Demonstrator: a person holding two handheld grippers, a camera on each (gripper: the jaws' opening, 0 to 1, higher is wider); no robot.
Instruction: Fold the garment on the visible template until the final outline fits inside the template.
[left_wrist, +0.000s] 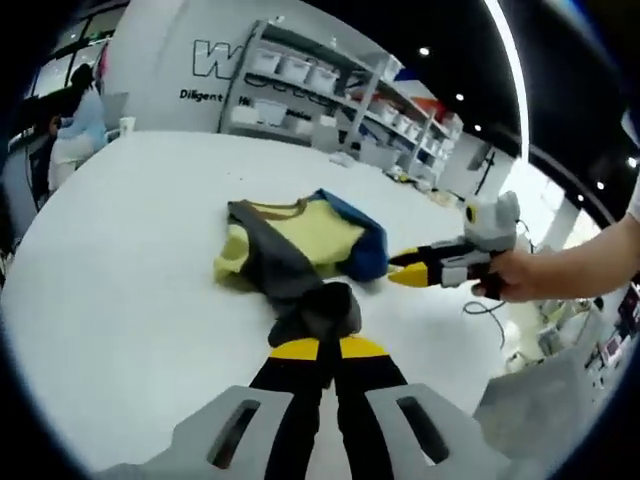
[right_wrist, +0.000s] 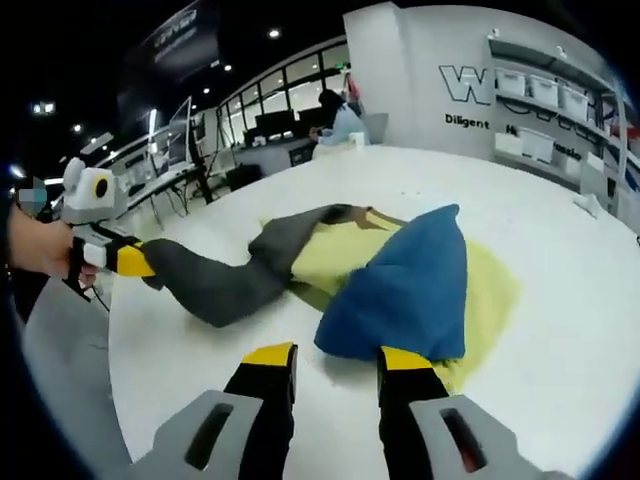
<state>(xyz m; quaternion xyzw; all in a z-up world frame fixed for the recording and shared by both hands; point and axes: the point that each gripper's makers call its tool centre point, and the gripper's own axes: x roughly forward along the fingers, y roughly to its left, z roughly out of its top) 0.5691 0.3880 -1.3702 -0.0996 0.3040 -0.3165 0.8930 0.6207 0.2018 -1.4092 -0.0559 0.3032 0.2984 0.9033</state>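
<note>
White round table (left_wrist: 120, 260) in a shelved workroom, bearing a yellow garment (left_wrist: 300, 235) with a grey sleeve (right_wrist: 215, 280) and a blue sleeve (right_wrist: 405, 290). Left gripper (left_wrist: 322, 348) clamped shut on the grey sleeve's end, drawn away from the garment's body. Right gripper (right_wrist: 335, 362) parted, empty, just short of the blue sleeve's edge; held in a hand (left_wrist: 525, 275), arm extended level over the table.
</note>
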